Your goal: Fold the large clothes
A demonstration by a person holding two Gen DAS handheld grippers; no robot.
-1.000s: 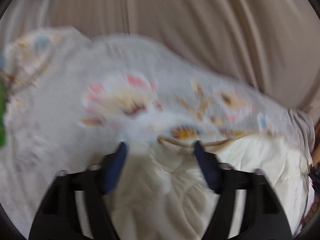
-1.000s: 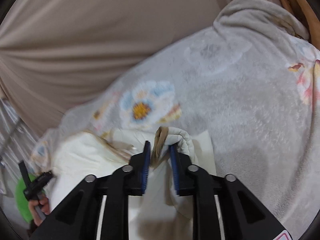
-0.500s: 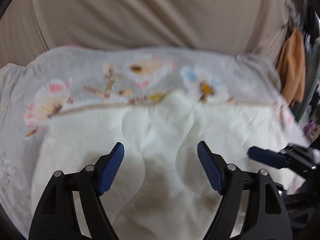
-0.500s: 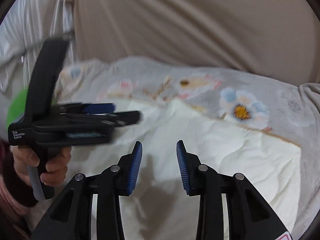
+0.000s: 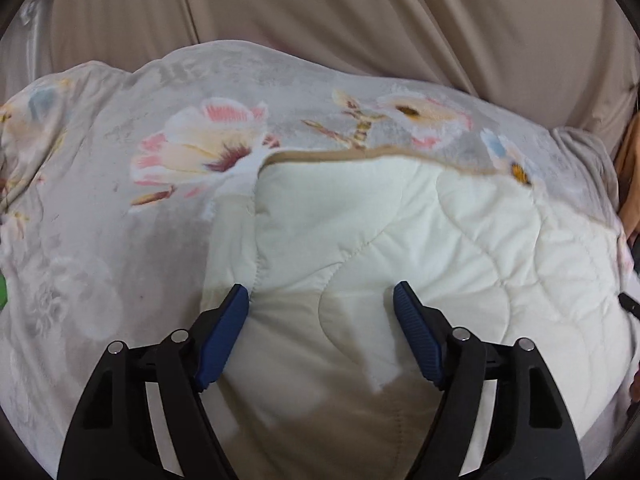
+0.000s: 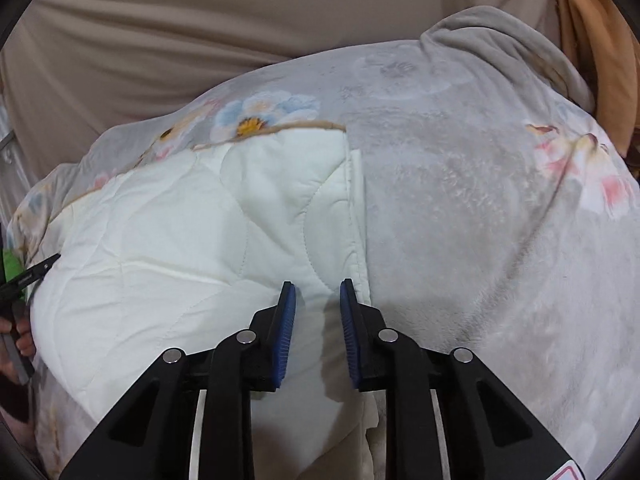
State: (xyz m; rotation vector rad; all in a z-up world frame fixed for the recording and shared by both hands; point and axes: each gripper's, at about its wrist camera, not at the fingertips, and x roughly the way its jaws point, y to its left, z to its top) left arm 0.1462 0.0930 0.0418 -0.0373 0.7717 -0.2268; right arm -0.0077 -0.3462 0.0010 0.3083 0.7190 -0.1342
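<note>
Quilt (image 5: 360, 220) long axis left-right, tan edge far.

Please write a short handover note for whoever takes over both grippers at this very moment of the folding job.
Left gripper: open wide, over the left side of the cream quilted piece, holding nothing.
Right gripper: jaws closing, over the piece's right edge; a narrow gap shows between the pads and no cloth is pinched.
Things: the cream piece lies folded on the grey floral blanket, its tan-trimmed edge at the far side.
Done: one fold appears laid down, with layered edges showing at both sides.
Left: probably regrip the near edge or the side edges for another fold, then smooth it.
</note>
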